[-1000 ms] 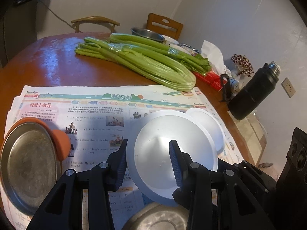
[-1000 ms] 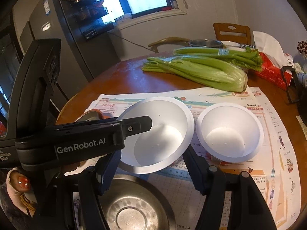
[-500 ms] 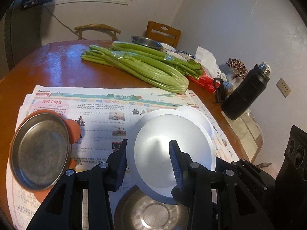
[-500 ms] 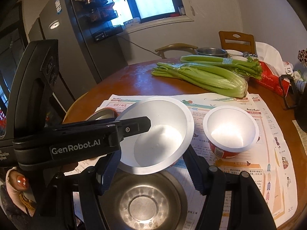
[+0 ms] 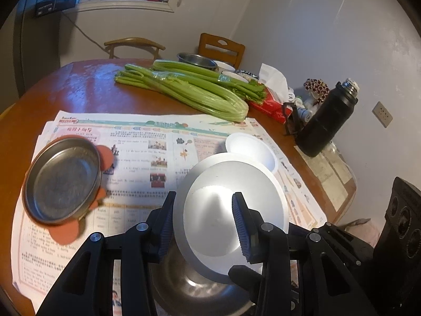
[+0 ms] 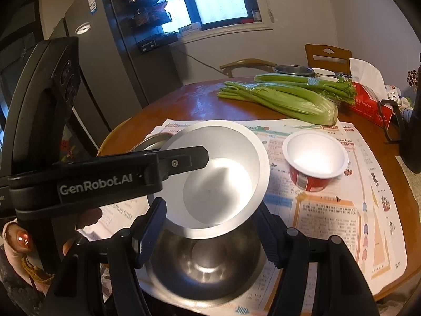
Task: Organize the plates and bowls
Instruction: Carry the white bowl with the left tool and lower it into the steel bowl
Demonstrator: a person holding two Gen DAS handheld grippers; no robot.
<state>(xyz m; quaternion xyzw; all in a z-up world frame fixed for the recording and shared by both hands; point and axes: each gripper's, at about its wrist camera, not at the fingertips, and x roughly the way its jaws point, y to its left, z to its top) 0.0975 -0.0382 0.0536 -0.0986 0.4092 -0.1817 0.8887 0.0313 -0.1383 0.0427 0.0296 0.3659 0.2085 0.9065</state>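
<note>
- Two grippers hold one white bowl [image 6: 215, 173], tilted, mouth facing my right camera, above the steel bowl [image 6: 205, 271] near the table's front edge.
- Left gripper [image 5: 202, 226] pinches its rim; right gripper [image 6: 210, 234] is partly closed around its sides.
- Only my left view shows the steel plate [image 5: 61, 180]; only the right shows a fingernail [image 6: 22, 237].

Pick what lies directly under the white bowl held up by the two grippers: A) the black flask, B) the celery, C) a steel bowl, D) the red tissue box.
C: in the right wrist view the white bowl hangs tilted over the steel bowl, which sits on the newspaper.
</note>
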